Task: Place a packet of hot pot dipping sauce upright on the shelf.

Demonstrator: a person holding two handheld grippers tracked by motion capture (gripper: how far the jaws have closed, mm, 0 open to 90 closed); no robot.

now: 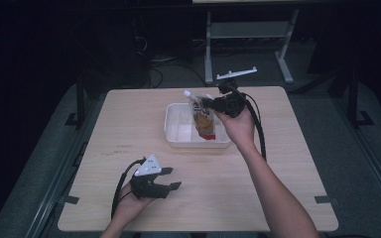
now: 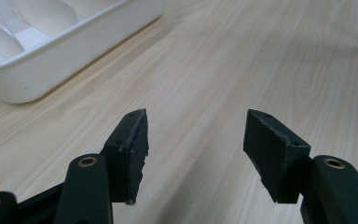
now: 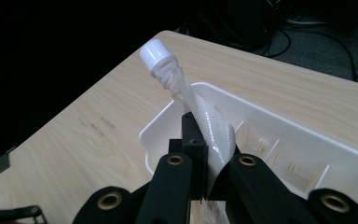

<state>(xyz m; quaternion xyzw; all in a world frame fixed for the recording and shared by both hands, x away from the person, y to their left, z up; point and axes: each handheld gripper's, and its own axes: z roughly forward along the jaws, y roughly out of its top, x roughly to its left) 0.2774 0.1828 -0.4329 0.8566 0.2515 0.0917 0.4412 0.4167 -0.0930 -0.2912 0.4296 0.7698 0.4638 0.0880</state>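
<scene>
Right gripper view: the right gripper [image 3: 200, 140] fingers pinch the spouted pouch [image 3: 209, 126] thinly, so it may slip into the white tray [image 3: 307, 140]; the left gripper [image 2: 193, 140] fingers stand spread.

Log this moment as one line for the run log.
right claw: shut on spouted pouch, over white tray | left claw: open, nothing between, above table
</scene>
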